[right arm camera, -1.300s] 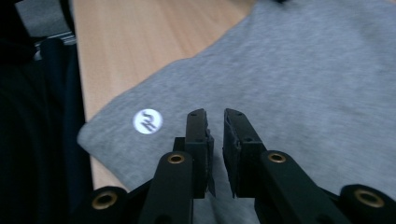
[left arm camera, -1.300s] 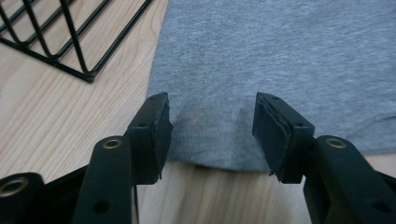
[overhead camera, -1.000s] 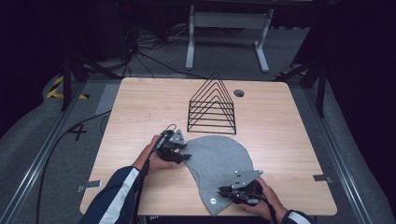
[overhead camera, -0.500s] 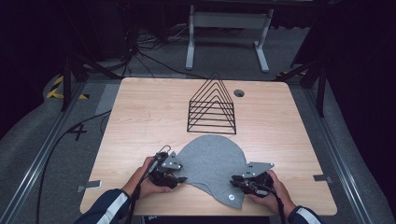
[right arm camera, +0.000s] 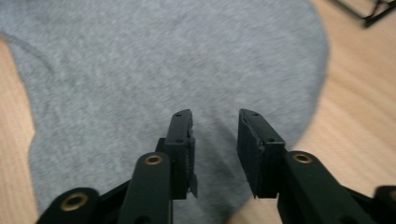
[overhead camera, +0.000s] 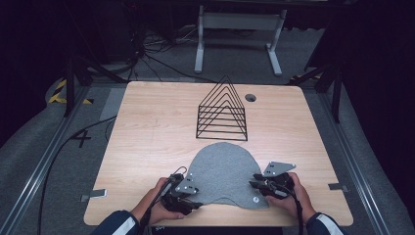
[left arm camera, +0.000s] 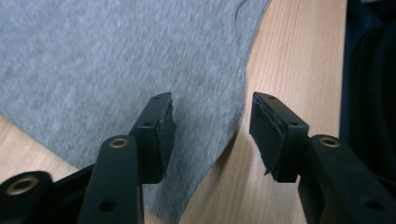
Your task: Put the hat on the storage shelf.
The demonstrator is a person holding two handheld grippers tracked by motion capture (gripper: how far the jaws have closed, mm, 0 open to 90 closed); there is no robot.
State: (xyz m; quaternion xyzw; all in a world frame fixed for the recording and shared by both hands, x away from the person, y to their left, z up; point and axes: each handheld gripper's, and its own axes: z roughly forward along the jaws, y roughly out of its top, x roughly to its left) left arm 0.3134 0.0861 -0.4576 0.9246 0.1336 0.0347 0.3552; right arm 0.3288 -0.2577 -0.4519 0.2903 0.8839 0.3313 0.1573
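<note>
At the near edge of the tabletop (overhead camera: 147, 147), the left gripper (overhead camera: 188, 198) sits at the near left corner of the cloth (overhead camera: 222, 169), held by the left hand (overhead camera: 156, 208). In the left gripper view its fingers (left arm camera: 161, 128) stand apart with nothing between them; one is over the cloth (left arm camera: 116, 60), the other over bare wood beside the cloth's edge. The right gripper (overhead camera: 258, 186), held by the right hand (overhead camera: 288, 198), sits at the cloth's near right edge. In the right gripper view its fingers (right arm camera: 182, 135) are also parted and empty, both above the cloth (right arm camera: 163, 56). The grey cloth lies flat, rounded at its far side. Beyond it stands a black wire rack (overhead camera: 222, 110), near but apart from the cloth. Farther off is a small round hole (overhead camera: 250, 97) in the tabletop.
</note>
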